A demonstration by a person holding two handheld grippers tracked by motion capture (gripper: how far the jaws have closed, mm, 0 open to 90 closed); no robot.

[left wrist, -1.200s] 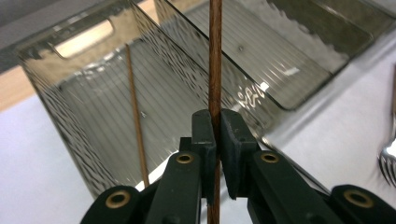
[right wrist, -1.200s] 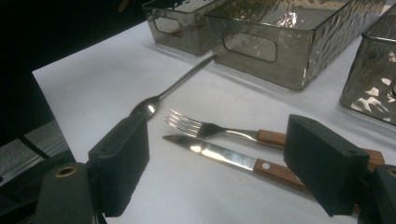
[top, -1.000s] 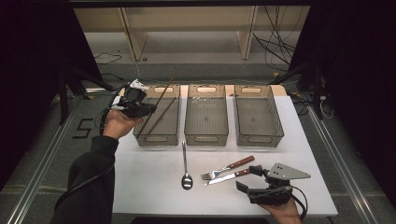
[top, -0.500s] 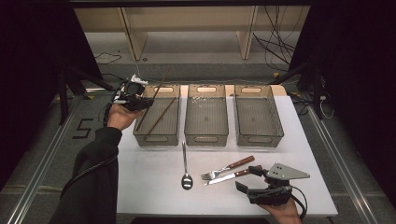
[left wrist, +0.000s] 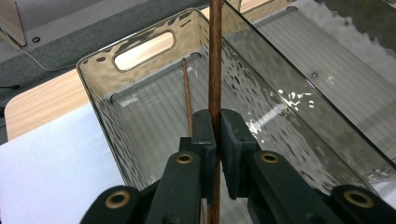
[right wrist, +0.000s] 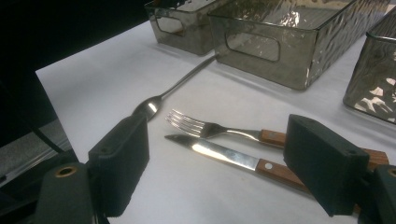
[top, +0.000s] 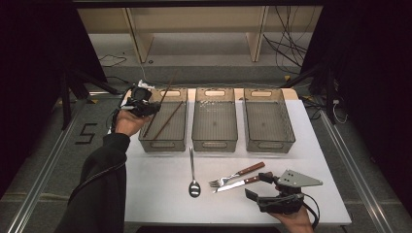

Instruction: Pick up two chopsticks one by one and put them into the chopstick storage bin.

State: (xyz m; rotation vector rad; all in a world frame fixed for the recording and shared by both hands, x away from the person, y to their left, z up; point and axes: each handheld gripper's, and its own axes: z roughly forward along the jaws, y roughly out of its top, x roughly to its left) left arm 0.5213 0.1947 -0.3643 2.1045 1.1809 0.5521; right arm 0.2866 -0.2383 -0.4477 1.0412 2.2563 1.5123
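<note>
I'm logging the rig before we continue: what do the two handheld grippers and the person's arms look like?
Both grippers are black. The left gripper has flat, blocky jaw pads and brass-coloured pivot rivets. The right gripper has the same pads and rivets; the high view shows a grey three-cornered plate on top and a trailing black cable. The left arm wears a black sleeve.

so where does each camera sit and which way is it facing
High view: above the person's side, looking forward and down on the table and three bins; both forearms and hands enter from below, left tongs, right tongs.
Left gripper view: rides the left tongs, looking along its jaws, shut on a chopstick, into the left bin.
Right gripper view: rides the right tongs, jaws open, facing the fork, knife and spoon.
Shared: high and right gripper views both show the cutlery.
</note>
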